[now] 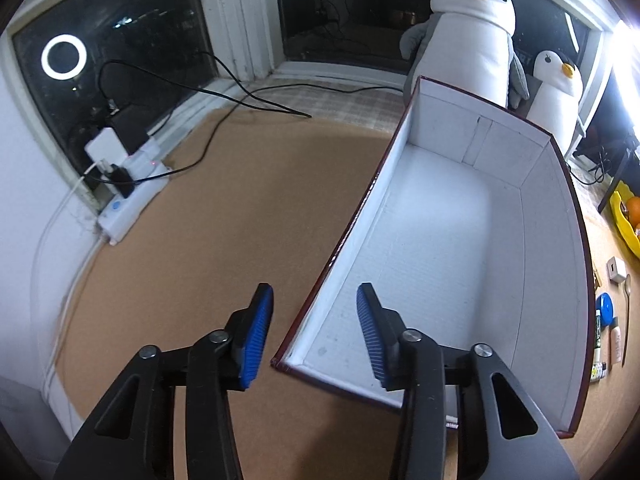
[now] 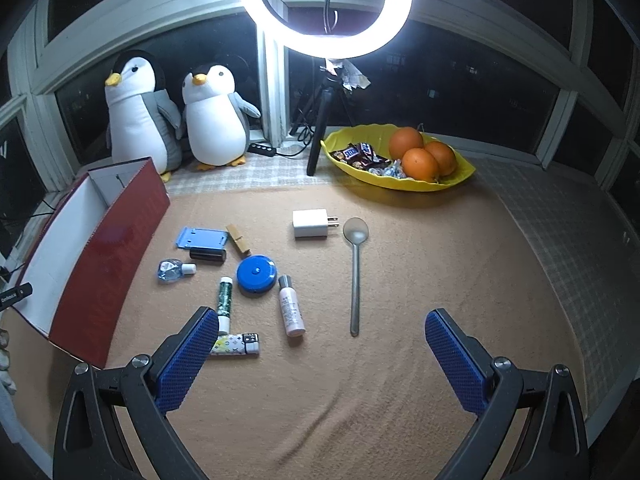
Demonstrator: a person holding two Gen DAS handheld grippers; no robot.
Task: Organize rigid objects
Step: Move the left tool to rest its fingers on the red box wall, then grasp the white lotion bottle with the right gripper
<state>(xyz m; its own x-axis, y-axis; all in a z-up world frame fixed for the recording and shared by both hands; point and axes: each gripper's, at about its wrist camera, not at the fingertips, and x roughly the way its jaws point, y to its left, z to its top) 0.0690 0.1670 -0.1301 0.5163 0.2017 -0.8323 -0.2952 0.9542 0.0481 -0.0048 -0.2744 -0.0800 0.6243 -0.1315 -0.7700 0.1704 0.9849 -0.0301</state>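
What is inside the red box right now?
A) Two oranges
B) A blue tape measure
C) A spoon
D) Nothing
D: in the left wrist view the box shows only its bare white floor, while the spoon, the tape measure and the other small items lie on the mat beside it, and the oranges sit in the yellow dish.

A lit ring light [image 2: 324, 4] on a black tripod [image 2: 320, 128] stands by the dark windows [image 2: 460, 84], which have white frames [image 2: 274, 92]. The tan mat [image 2: 360, 380] covers the surface, with a checked cloth [image 2: 560, 220] beside it. A white power strip [image 1: 128, 204] with black cables [image 1: 224, 120] lies near the wall.
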